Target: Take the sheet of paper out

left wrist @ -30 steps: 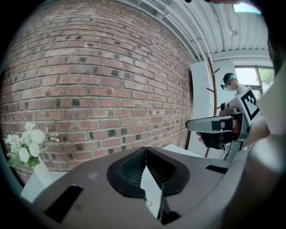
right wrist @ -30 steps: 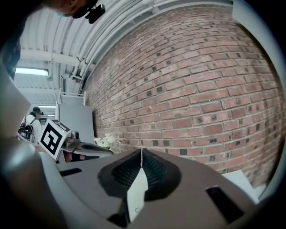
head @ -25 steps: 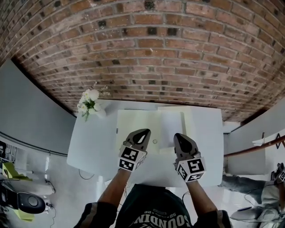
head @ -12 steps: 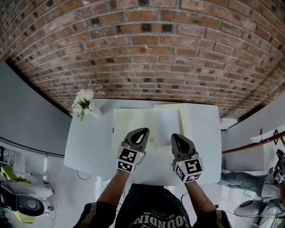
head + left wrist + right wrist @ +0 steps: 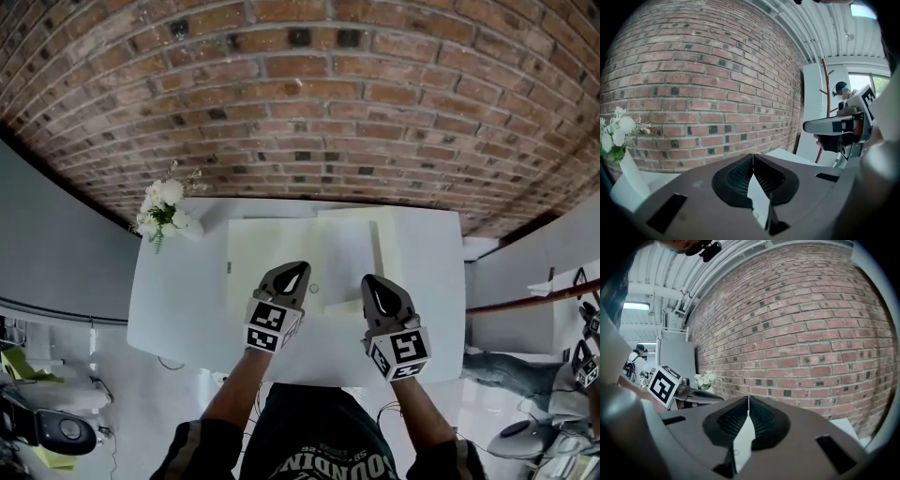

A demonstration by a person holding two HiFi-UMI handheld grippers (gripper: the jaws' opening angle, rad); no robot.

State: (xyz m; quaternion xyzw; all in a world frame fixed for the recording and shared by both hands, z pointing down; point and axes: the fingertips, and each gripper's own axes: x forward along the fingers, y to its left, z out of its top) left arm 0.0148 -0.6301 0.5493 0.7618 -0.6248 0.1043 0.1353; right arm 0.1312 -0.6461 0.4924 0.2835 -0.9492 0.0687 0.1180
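Observation:
A pale yellow folder [image 5: 267, 253] lies open on the white table [image 5: 178, 291]. A white sheet of paper [image 5: 345, 246] rests on its right half, with a cream strip [image 5: 381, 246] along the sheet's right edge. My left gripper [image 5: 298, 270] hovers shut over the folder's near edge, nothing between its jaws [image 5: 753, 155]. My right gripper [image 5: 372, 281] is also shut and empty [image 5: 748, 397], over the near edge of the sheet. A small ring-shaped mark [image 5: 313, 289] sits between the two grippers.
A white vase of white flowers [image 5: 161, 208] stands at the table's far left corner, also in the left gripper view [image 5: 616, 136]. A brick wall [image 5: 309, 112] runs right behind the table. A wooden coat stand [image 5: 824, 93] is off to the right.
The left gripper has sunk a little toward the folder. The right gripper has stayed where it was. Both jaws remain shut.

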